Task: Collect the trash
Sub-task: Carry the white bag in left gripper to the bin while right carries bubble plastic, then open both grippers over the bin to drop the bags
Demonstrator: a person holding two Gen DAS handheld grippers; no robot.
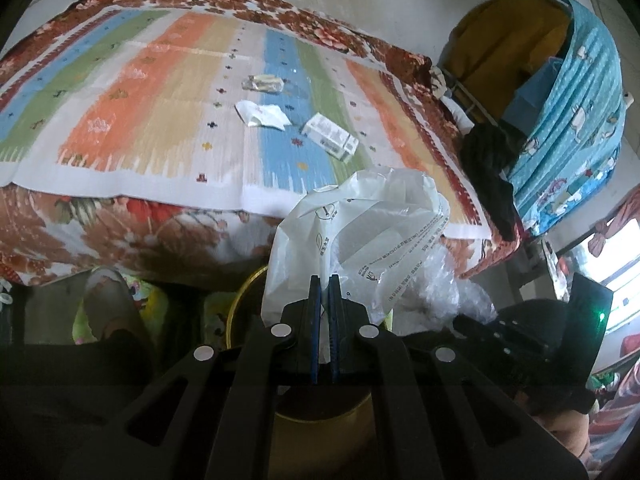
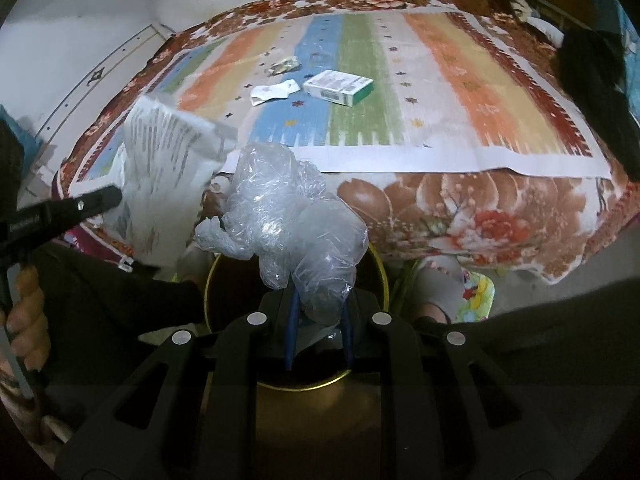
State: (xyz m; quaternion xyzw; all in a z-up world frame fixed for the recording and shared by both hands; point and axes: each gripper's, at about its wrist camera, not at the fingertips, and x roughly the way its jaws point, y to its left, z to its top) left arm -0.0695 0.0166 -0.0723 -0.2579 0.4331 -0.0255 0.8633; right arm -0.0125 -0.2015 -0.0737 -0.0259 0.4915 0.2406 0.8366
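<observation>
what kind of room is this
Most likely a bedroom in a home: a bed with a floral blanket, a striped mat spread over it, and a gold-rimmed bin on the floor beside it.

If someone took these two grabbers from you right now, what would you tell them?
Left gripper: shut on the white plastic bag, held above the bin.
Right gripper: shut on the crumpled clear wrap, also over the bin.
Done: both pieces are lifted off the bed, not yet dropped.
Left: let both go into the bin, then fetch the small box, the torn white wrapper and the clear packet lying on the striped mat.
</observation>
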